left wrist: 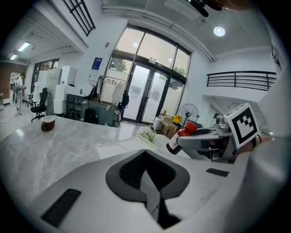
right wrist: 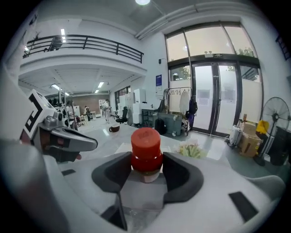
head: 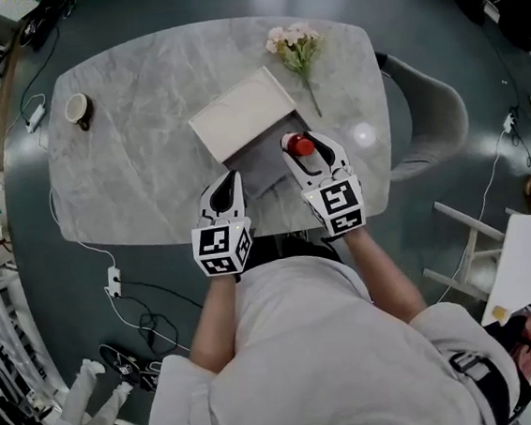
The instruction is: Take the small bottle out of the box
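Observation:
A small bottle with a red cap [head: 304, 144] is clamped between the jaws of my right gripper [head: 301, 150], just right of the open white box [head: 241, 115] on the marble table [head: 138, 164]. In the right gripper view the red-capped bottle [right wrist: 146, 152] stands upright between the dark pads, held up off the table. In the left gripper view the bottle [left wrist: 183, 135] hangs tilted from the right gripper [left wrist: 207, 142]. My left gripper [head: 228, 182] is at the box's near left corner, jaws shut on nothing [left wrist: 145, 175].
A brown cup [head: 78, 109] stands at the table's far left. A bunch of pale flowers [head: 295, 45] lies beyond the box. A grey chair [head: 430, 114] is at the table's right side. Cables trail on the floor to the left.

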The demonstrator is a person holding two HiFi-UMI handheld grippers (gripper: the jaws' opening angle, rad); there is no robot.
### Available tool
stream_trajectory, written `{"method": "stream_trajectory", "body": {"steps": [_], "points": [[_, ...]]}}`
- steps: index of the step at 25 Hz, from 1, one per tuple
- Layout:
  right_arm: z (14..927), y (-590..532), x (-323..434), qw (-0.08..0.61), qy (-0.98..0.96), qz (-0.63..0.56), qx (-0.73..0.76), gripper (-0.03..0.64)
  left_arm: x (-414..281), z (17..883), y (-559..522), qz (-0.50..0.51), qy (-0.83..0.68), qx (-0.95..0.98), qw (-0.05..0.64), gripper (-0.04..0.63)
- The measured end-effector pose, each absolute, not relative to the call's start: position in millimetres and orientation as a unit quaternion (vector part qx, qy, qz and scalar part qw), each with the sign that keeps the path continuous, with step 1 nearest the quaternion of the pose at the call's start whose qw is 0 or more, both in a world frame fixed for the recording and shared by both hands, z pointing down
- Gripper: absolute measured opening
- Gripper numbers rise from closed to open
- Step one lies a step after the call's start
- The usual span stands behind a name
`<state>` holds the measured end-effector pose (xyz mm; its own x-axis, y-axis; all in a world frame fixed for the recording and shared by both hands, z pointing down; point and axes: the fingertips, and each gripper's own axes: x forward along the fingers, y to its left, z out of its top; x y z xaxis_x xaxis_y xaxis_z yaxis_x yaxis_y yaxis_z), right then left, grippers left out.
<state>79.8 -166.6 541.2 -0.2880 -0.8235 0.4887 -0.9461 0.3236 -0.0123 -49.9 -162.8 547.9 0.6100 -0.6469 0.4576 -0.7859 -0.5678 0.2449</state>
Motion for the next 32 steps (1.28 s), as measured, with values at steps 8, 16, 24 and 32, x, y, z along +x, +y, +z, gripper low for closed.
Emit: {"method": "stream_trajectory", "body": {"steps": [8, 16, 24, 32], "points": [[488, -169, 104, 0.146, -0.778, 0.116, 0.6, 0.229, -23, 513, -182, 0.149, -0.386, 0.894, 0.174, 0.023], [441, -178, 112, 0.097, -0.771, 0.084, 0.624, 0.227, -9, 475, -200, 0.129, -0.369, 0.911, 0.134, 0.023], [400, -186, 110, 0.057, -0.771, 0.055, 0.632, 0.227, -9, 432, -219, 0.093, -0.368, 0.92, 0.102, 0.023], [358, -190, 106, 0.04, -0.778, 0.019, 0.627, 0.227, -6, 392, -230, 0.051, -0.369, 0.925, 0.076, 0.023]]}}
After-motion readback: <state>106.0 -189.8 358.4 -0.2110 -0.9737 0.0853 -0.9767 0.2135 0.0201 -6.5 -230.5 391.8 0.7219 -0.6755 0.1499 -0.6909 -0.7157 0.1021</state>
